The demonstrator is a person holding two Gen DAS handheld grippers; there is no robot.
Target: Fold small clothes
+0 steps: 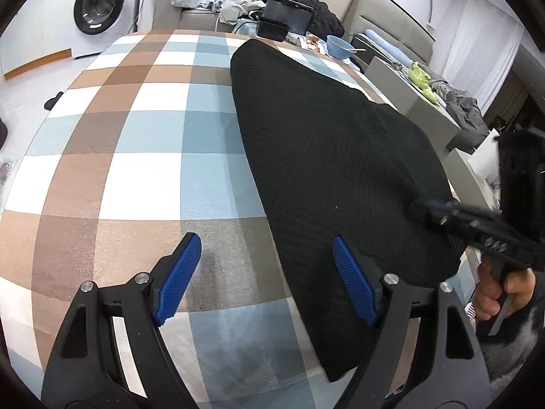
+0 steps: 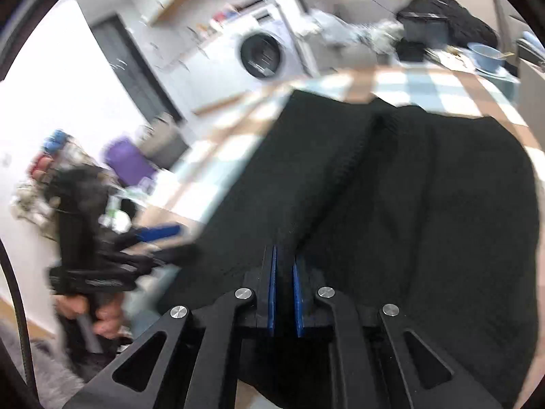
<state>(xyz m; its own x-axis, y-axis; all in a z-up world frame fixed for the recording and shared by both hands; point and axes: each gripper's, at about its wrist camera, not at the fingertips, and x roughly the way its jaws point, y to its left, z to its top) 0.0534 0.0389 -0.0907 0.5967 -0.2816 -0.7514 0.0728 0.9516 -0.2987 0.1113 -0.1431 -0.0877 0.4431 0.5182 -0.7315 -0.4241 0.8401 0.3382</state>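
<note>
left gripper [image 1: 265, 279] spread above tablecloth [image 1: 143, 170] | right gripper [image 2: 284, 269] pinching black garment [image 2: 408, 204]

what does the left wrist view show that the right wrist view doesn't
Only the left wrist view: the left tongs open above the checked tablecloth, one blue pad over bare cloth and the other over the black knit garment; also green items on a grey side table.

Only the right wrist view: the right tongs shut on a raised fold of the garment, plus a purple object at left.

Both: the garment spread on the table, the washing machine, the blue bowl, and each view catches the other hand's tongs at its edge.
</note>
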